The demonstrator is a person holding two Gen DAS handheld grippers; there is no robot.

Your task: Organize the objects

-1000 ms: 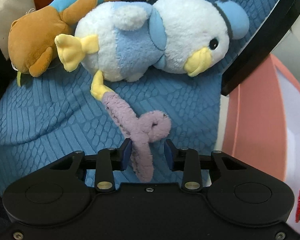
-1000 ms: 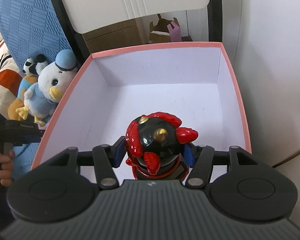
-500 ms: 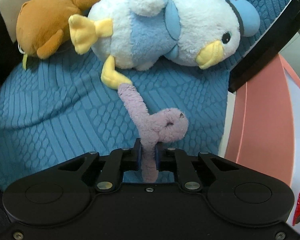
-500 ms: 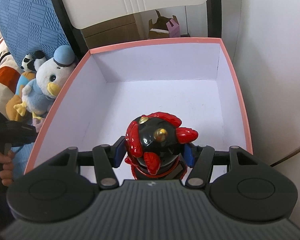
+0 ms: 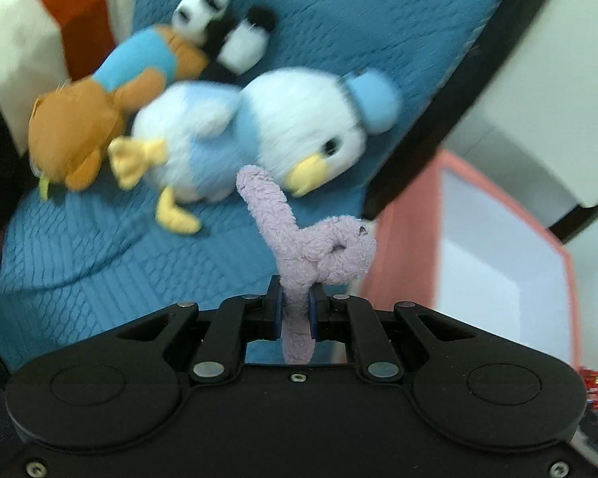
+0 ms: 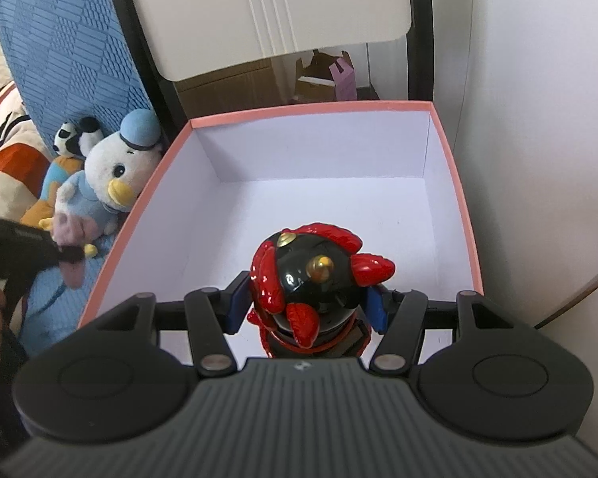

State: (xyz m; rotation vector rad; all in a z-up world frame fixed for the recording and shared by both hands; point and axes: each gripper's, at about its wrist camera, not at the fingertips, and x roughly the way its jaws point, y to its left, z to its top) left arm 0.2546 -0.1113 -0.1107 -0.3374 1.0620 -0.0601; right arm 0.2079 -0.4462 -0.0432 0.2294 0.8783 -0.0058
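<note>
Three plush toys (image 5: pixel 259 127), one box (image 6: pixel 454 167)

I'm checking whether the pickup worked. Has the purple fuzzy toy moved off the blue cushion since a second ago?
Yes. The purple fuzzy toy, clamped in the left gripper, now stands lifted off the blue cushion, its tip overlapping the duck plush.

three plush toys (image 5: pixel 267 135) on the cushion, one pink fuzzy piece (image 5: pixel 299 247), one figurine (image 6: pixel 315 279), one box (image 6: pixel 454 183).
</note>
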